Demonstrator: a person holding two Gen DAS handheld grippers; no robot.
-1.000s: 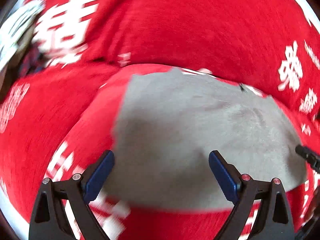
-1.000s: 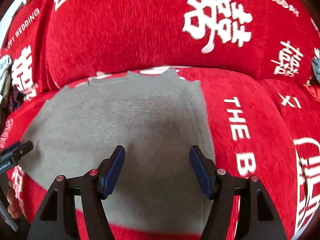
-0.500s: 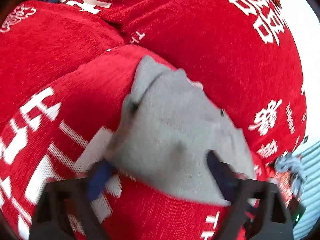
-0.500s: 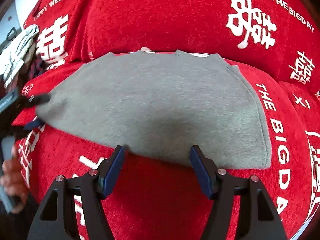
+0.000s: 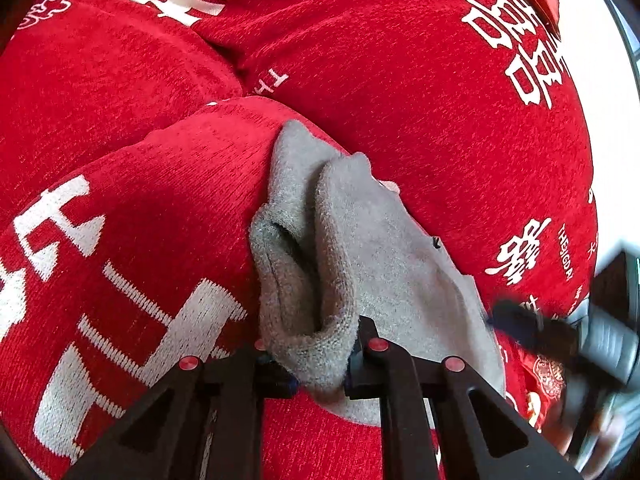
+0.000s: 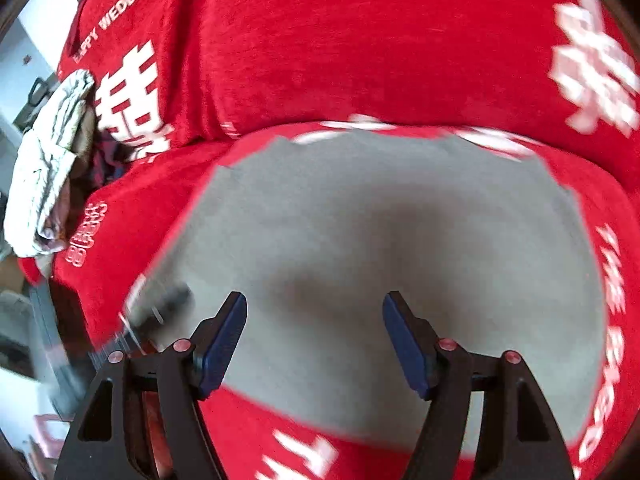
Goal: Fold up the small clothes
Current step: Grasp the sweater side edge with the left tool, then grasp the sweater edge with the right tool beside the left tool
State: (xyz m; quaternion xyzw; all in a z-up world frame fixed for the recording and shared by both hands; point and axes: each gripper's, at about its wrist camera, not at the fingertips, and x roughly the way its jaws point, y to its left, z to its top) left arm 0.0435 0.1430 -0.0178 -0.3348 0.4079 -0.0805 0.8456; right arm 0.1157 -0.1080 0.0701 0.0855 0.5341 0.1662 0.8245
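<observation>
A small grey knit garment lies on a red sofa seat. My left gripper is shut on the garment's left edge, which bunches into a fold between the jaws. In the right wrist view the same grey garment lies spread flat. My right gripper is open and empty, low over the garment's near edge. The other gripper shows blurred at the left edge of the garment.
The red sofa backrest with white characters rises behind the seat. A crumpled pale cloth lies at the sofa's left end. The right gripper shows blurred in the left wrist view.
My left gripper has closed on the garment's left edge and bunched it up. My right gripper has moved forward, closer over the garment, still open.
</observation>
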